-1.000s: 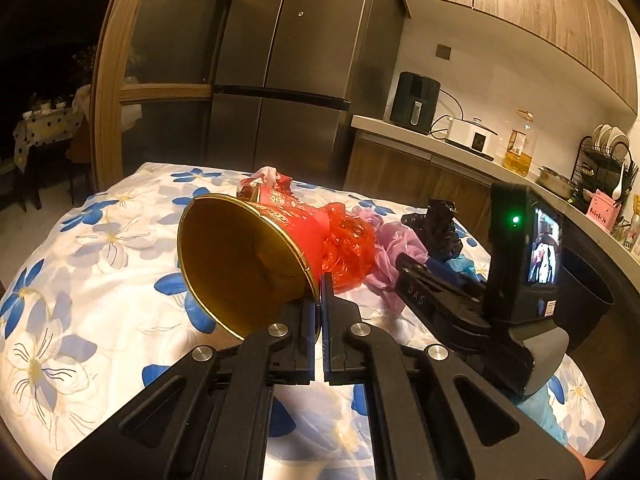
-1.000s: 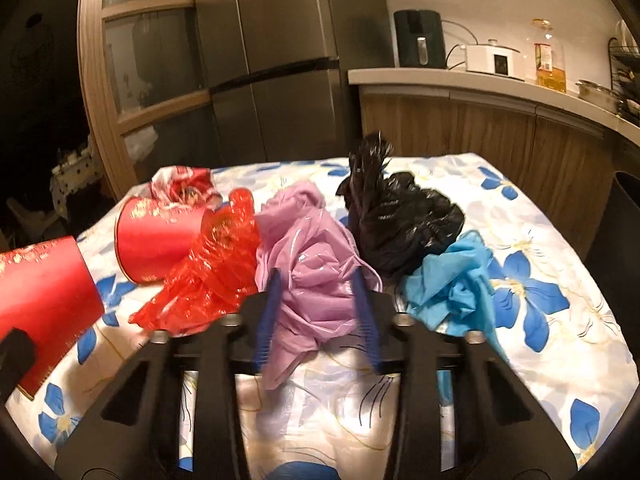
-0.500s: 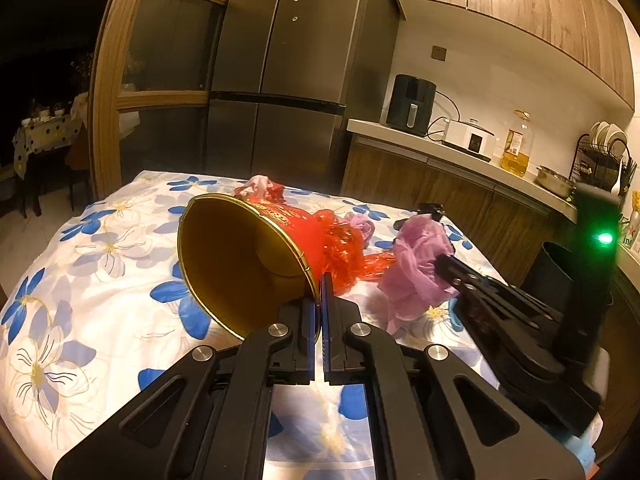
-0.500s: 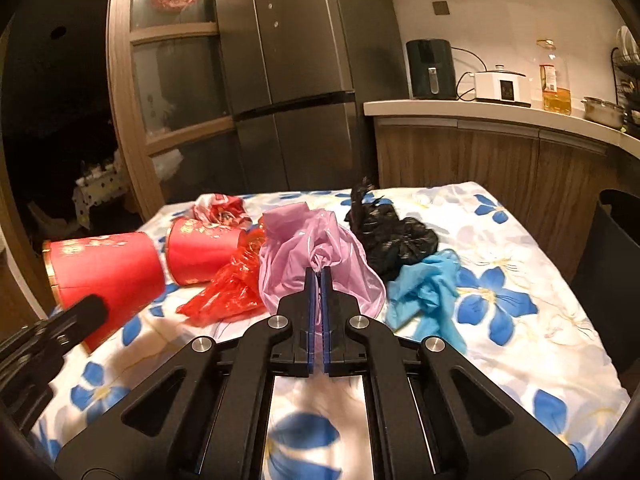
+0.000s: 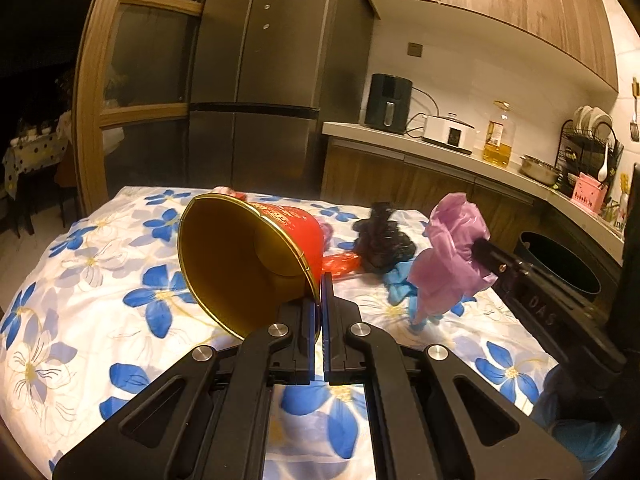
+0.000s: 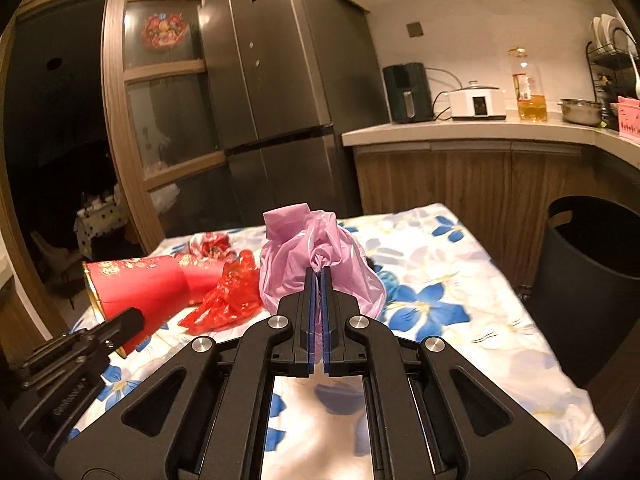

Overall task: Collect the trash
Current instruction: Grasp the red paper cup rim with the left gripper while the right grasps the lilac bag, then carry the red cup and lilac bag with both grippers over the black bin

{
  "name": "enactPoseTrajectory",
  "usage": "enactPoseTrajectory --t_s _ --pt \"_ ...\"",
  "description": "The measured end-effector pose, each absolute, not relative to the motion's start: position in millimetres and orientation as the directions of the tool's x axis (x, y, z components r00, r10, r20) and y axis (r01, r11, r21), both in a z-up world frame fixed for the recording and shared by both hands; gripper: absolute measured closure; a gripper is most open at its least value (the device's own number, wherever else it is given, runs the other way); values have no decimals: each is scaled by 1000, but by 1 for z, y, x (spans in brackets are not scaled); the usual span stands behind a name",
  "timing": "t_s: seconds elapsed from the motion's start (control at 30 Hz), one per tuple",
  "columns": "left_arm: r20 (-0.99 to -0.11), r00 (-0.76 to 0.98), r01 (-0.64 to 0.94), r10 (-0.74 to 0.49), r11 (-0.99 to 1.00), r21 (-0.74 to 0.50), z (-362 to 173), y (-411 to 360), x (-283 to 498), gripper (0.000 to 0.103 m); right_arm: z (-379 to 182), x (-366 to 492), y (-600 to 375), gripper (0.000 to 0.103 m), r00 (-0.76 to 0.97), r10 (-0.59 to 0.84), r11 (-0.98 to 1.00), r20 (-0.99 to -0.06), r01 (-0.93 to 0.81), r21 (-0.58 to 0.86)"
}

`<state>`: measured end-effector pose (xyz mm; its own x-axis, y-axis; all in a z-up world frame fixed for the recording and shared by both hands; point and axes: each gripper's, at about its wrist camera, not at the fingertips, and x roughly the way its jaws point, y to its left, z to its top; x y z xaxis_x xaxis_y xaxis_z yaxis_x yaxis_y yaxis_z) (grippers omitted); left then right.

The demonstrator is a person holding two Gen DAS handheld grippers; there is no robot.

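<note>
My left gripper [image 5: 320, 282] is shut on the rim of a red paper cup [image 5: 296, 226] with a gold inside, held tilted above the floral tablecloth [image 5: 100, 280]. My right gripper [image 6: 319, 276] is shut on a crumpled pink plastic bag [image 6: 320, 244], which hangs above the table. In the left wrist view the pink bag [image 5: 448, 268] dangles from the right gripper [image 5: 482, 248] on the right. In the right wrist view the left gripper [image 6: 130, 320] and its red cup [image 6: 140, 286] are at lower left.
On the cloth lie a red plastic bag [image 6: 228, 300], a second red cup [image 6: 204, 276], a black bag [image 5: 380, 240] and a blue bag [image 5: 398, 290]. A black bin [image 6: 592, 280] stands at the table's right edge. Counter and fridge are behind.
The right gripper's jaws closed on the pink bag and lifted it off the table. The left gripper with the red cup rose a little and shifted sideways.
</note>
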<state>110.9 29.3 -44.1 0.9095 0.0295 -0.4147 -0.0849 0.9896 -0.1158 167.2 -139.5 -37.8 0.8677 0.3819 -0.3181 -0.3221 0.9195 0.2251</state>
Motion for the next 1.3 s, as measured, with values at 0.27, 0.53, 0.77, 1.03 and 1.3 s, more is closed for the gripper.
enactPoseTrajectory --t_s 0.27,0.53,0.77,1.03,1.3 --pt "-406 914 -38 9 997 -66 -37 -9 123 101 -30 159 -176 101 895 339 930 -291 -274 244" --pt "-401 914 39 -53 998 -44 -31 -56 146 101 -24 154 -220 101 929 259 951 -265 -197 239" --pt "-390 913 117 -120 993 -31 -24 -101 165 101 -19 157 -261 101 951 176 965 -255 -115 237" --pt "-383 903 205 -193 979 -11 -17 -148 185 101 -13 155 -303 101 969 88 970 -231 -31 240" --pt "-362 891 292 -274 956 -6 -7 -196 202 101 -7 156 -354 101 978 -21 966 -207 74 249"
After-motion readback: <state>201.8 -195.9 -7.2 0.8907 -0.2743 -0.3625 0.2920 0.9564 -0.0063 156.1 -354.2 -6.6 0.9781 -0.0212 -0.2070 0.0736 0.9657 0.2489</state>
